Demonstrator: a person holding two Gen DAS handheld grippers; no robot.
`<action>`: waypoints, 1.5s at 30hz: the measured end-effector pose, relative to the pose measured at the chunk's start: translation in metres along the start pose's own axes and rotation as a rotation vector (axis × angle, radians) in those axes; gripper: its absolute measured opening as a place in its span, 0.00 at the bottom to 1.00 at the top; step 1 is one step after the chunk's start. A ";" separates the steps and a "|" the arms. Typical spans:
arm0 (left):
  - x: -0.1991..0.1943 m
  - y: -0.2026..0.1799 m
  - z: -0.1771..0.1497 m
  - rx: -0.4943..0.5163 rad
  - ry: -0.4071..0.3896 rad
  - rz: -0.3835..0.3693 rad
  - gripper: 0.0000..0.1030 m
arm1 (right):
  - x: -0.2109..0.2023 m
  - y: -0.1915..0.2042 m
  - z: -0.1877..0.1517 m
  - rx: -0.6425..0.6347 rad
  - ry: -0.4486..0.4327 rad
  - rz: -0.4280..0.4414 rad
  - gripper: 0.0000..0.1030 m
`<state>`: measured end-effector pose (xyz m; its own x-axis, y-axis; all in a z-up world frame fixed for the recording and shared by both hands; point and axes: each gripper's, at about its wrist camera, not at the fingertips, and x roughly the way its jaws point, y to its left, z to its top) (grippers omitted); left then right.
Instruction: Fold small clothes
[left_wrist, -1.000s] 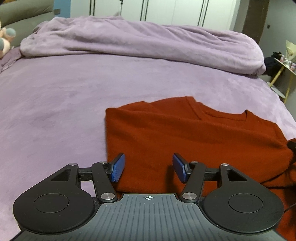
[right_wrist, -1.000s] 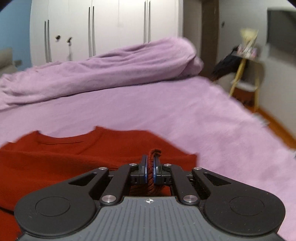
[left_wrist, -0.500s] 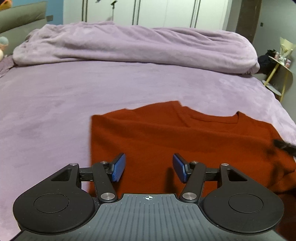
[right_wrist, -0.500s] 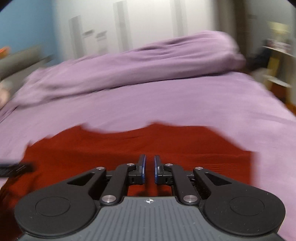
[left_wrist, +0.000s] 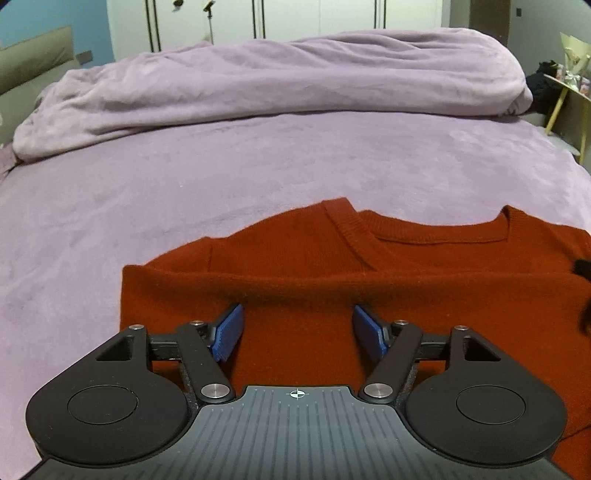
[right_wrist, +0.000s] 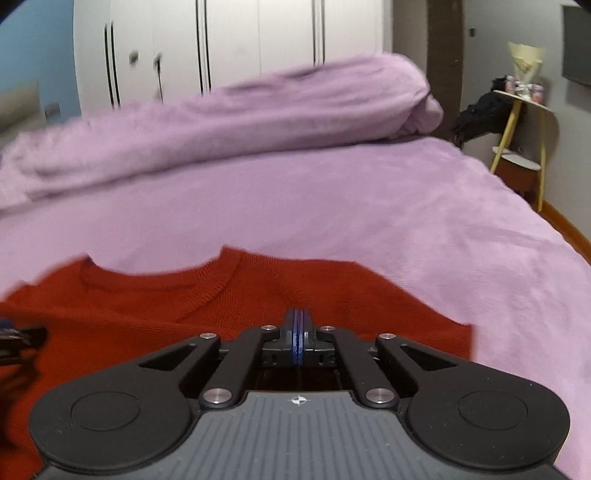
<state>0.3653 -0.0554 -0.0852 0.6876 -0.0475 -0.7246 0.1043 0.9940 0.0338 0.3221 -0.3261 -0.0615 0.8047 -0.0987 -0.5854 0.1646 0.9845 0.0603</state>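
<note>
- The red sweater (left_wrist: 332, 280) lies flat on the purple bedspread (left_wrist: 184, 177), collar toward the heaped blanket (left_wrist: 258, 77), its left part folded over the body.
- The left gripper (left_wrist: 297, 326) hangs above the sweater's near left part; its jaws have just been opening and stand spread, the blue pads (left_wrist: 229, 330) clear of the knit, nothing between them.
- The right gripper (right_wrist: 298, 332) sits over the sweater's right shoulder area, its pads pressed together with no cloth visible between them.
</note>
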 end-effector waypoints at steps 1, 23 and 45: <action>-0.004 0.002 -0.001 -0.006 0.004 -0.002 0.69 | -0.012 -0.011 -0.004 0.032 -0.019 0.025 0.05; -0.061 0.026 -0.035 -0.038 0.041 -0.025 0.67 | -0.044 -0.041 -0.029 0.029 0.015 -0.038 0.07; -0.118 0.049 -0.085 0.079 0.042 -0.034 0.74 | -0.167 -0.045 -0.100 0.016 0.122 -0.006 0.34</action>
<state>0.2283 0.0077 -0.0571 0.6522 -0.0757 -0.7543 0.1846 0.9809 0.0612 0.1239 -0.3390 -0.0470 0.7283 -0.0850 -0.6800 0.1792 0.9814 0.0693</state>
